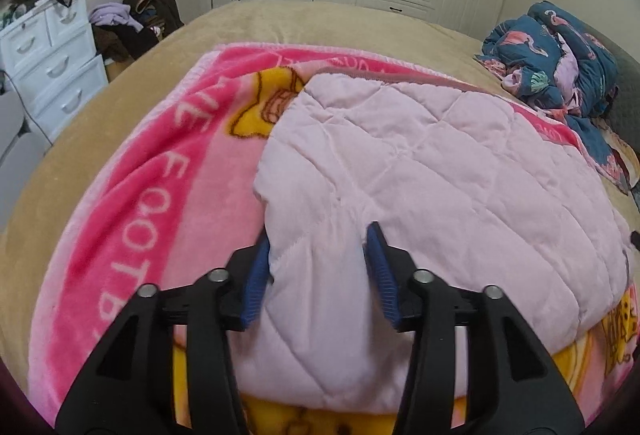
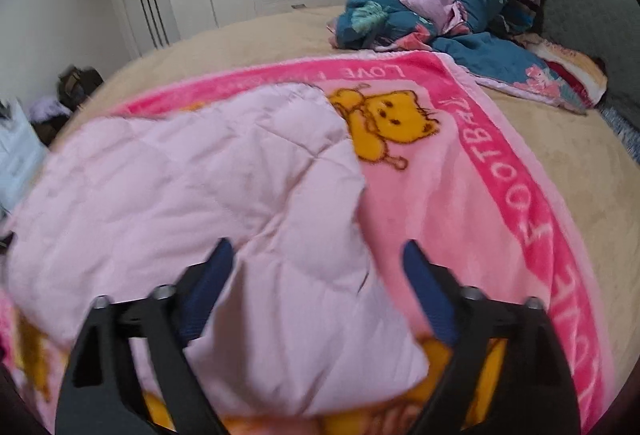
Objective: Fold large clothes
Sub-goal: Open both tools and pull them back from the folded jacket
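While the left gripper [image 1: 318,235] has its blue pads partly apart, a bit of the pale pink quilted garment [image 1: 420,163] sits between them, and the pads do not squeeze it. Over on the other side, the right gripper [image 2: 318,251] stands wide apart above the same garment's near corner. That garment lies folded on a bright pink bear blanket [image 2: 460,171], which is spread over the tan bed [image 2: 580,163].

hidden: blanket [image 1: 152,171] middle under quilted garment [image 1: 420,163] | blurred: right-wrist view's left edge
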Demonstrator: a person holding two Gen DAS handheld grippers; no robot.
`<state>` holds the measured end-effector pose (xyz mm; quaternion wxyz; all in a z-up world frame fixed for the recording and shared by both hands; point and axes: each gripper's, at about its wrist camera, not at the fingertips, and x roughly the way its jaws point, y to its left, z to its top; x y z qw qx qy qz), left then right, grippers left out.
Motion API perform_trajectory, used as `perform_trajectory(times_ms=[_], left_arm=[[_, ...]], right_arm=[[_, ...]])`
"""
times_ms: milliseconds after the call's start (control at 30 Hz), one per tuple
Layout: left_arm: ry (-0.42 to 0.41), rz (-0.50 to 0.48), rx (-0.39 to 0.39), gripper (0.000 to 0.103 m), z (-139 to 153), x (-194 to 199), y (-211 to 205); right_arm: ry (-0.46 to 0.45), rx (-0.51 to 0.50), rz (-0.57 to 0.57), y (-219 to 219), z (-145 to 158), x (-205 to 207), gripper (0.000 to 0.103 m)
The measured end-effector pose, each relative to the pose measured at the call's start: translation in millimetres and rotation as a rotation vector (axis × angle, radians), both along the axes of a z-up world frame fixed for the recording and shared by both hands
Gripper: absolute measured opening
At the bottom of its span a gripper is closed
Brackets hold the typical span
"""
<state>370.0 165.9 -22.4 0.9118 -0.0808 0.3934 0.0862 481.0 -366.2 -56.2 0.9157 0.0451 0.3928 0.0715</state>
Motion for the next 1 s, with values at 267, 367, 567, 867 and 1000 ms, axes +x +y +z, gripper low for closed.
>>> perform_trajectory(times_ms=[267,367,567,867,1000], left_arm=[[-0.052,-0.004,0.007,0.093,29,-33,-9],[-0.071,-0.004,0.013,0.094,39,-48,-14],[-0.088,-0.012,-0.001,0.094,46,-79,-17],[-0.107,-0.013,0.001,0.094,55,-114,-24],[-0.112,-0.010,-0.002,0.094,56,-128,-27]], right_arm=[[-0.075,0.075,0.073,10,38,-53,0.099],[-0.111,0.089,0.076,12,50,-70,0.099],[-0.147,0.117,0.088,10,69,-98,0.099],[-0.171,0.148,0.086,3,83,-135,0.099],[-0.175,0.154,0.092,2,86,-149,0.099]])
